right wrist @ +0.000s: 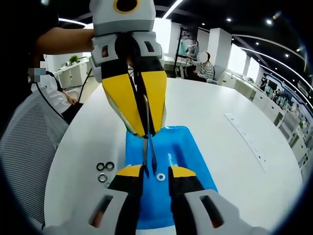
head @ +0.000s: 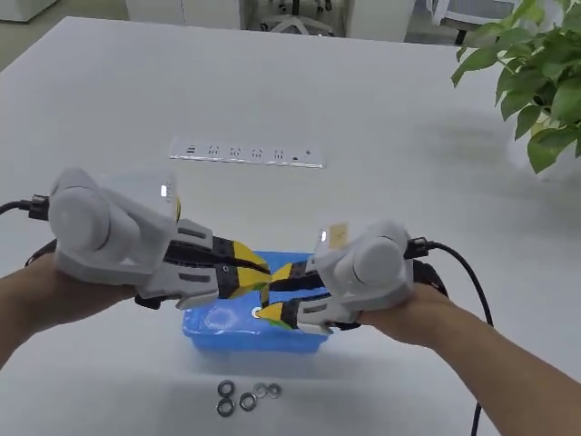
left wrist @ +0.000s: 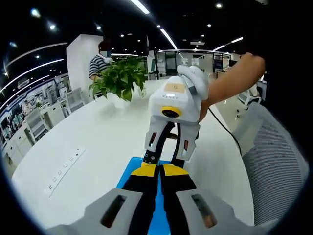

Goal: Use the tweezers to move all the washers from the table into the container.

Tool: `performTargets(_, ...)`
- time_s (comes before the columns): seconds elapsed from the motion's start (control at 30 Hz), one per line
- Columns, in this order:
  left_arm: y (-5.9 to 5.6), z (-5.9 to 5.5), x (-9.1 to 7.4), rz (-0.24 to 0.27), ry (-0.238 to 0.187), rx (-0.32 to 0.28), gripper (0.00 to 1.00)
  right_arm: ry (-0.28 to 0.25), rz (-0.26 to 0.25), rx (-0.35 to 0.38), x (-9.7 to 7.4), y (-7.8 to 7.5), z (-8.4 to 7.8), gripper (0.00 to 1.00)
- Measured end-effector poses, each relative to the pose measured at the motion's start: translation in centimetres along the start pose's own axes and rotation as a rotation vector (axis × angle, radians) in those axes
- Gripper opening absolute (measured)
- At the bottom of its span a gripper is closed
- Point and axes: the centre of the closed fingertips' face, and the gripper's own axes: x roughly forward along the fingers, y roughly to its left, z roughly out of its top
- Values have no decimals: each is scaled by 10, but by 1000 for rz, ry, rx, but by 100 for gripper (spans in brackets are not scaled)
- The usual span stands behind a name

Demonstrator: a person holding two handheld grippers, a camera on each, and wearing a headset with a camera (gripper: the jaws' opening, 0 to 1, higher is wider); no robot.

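A blue container (head: 300,341) (right wrist: 188,147) (left wrist: 128,172) sits on the white table near me. My left gripper (head: 261,274) (left wrist: 159,169) (right wrist: 146,131) is shut on thin metal tweezers (right wrist: 148,152), whose tips hang over the container. Facing it, my right gripper (head: 277,292) (right wrist: 156,172) (left wrist: 165,159) stands open, with the tweezer tips between its jaws, close to the left one. One washer (right wrist: 161,176) (head: 257,313) lies inside the container. Several washers (head: 245,397) (right wrist: 104,172) lie on the table just in front of the container.
A white power strip (head: 247,153) (right wrist: 247,137) (left wrist: 63,169) lies farther back on the table. A potted plant (head: 540,82) (left wrist: 120,78) stands at the far right corner. A mesh chair (right wrist: 24,161) is behind me. A black cable (head: 472,282) trails from the right gripper.
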Motion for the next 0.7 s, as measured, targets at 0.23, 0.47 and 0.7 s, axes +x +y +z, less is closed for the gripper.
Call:
performTargets(0.23, -5, 10, -3, 8, -15, 0, 6, -2, -23, 6, -14, 6, -1, 24)
performTargets(0.47, -9, 20, -7, 14, -28, -4, 6, -4, -52, 30, -28, 9, -3, 29)
performTargets(0.7, -17, 29, -8, 7, -38, 7, 6, -6, -89, 56, -43, 12, -9, 34)
